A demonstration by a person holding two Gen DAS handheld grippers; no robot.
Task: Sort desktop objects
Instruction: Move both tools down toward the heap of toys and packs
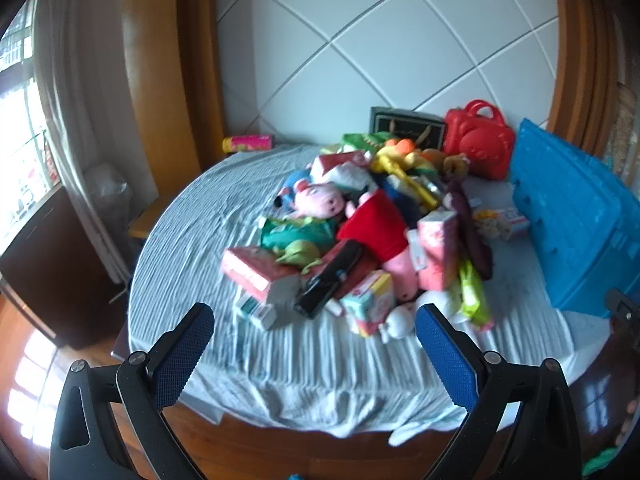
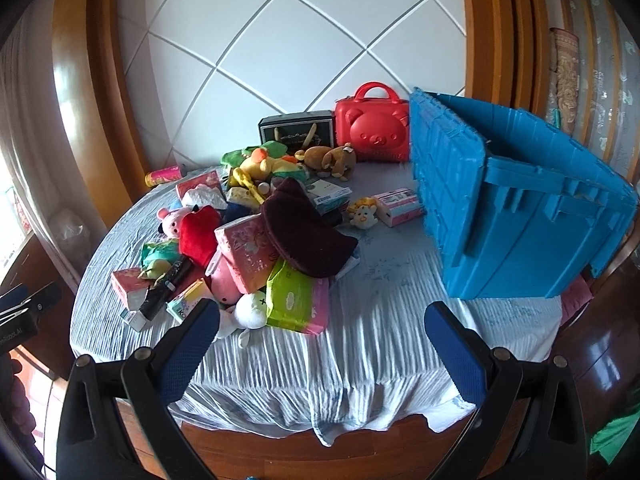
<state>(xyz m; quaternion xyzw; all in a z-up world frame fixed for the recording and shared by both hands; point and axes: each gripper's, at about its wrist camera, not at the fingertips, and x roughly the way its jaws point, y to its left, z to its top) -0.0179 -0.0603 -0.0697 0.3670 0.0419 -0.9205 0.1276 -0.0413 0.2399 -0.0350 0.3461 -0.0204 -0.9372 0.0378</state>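
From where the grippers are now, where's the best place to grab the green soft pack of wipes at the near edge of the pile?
Probably the near short end of the green soft pack of wipes, approached from the table's front edge. It lies flat on a pink pack with that end facing the open right gripper; a dark maroon plush cushion overlaps its far end. Close across its thin, squashy thickness.

One blue crate (image 2: 516, 216); one red bear-faced case (image 2: 372, 130); one black box (image 2: 298, 130); one pink can (image 2: 164, 176); one dark maroon cushion (image 2: 306, 236); one green wipes pack (image 2: 290, 296); one brown plush (image 2: 330, 160); two grippers: left (image 1: 314, 354), right (image 2: 322, 354).
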